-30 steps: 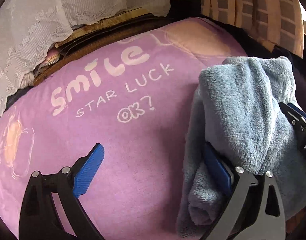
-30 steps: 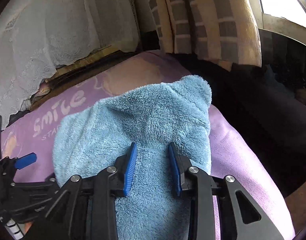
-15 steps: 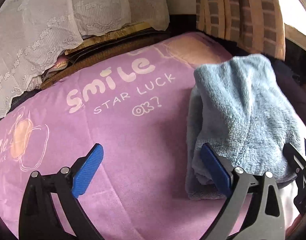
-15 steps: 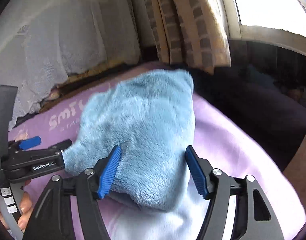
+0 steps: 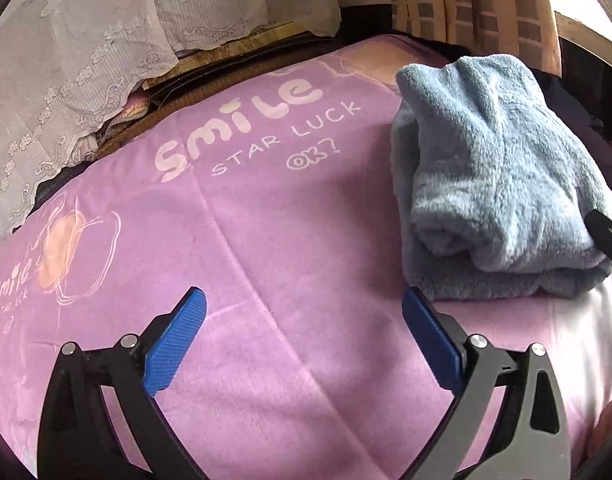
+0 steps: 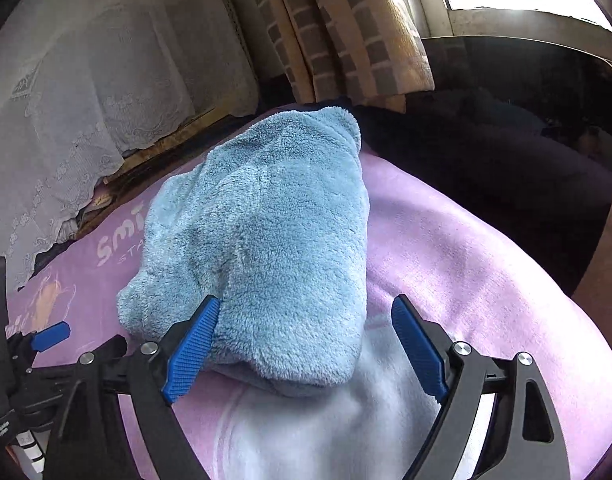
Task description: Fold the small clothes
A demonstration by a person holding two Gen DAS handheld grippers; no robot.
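Note:
A fluffy light-blue garment (image 5: 493, 172) lies folded into a thick bundle on the pink printed blanket (image 5: 246, 240), at the right in the left wrist view. It fills the middle of the right wrist view (image 6: 266, 232). My left gripper (image 5: 304, 336) is open and empty, just short of the bundle's near left corner. My right gripper (image 6: 302, 340) is open, its jaws standing either side of the bundle's near end without holding it. The left gripper also shows at the left edge of the right wrist view (image 6: 46, 340).
White lace cloth (image 5: 106, 48) hangs over furniture behind the blanket. A checked tan curtain (image 6: 345, 32) hangs at the back by a window. A dark drop (image 6: 505, 152) lies beyond the blanket's right edge. A sunlit pale patch (image 6: 325, 420) lies on the blanket under the right gripper.
My right gripper opened and let go of the blue garment, which now rests on the blanket. Both grippers drew back from the bundle; the left one no longer touches it.

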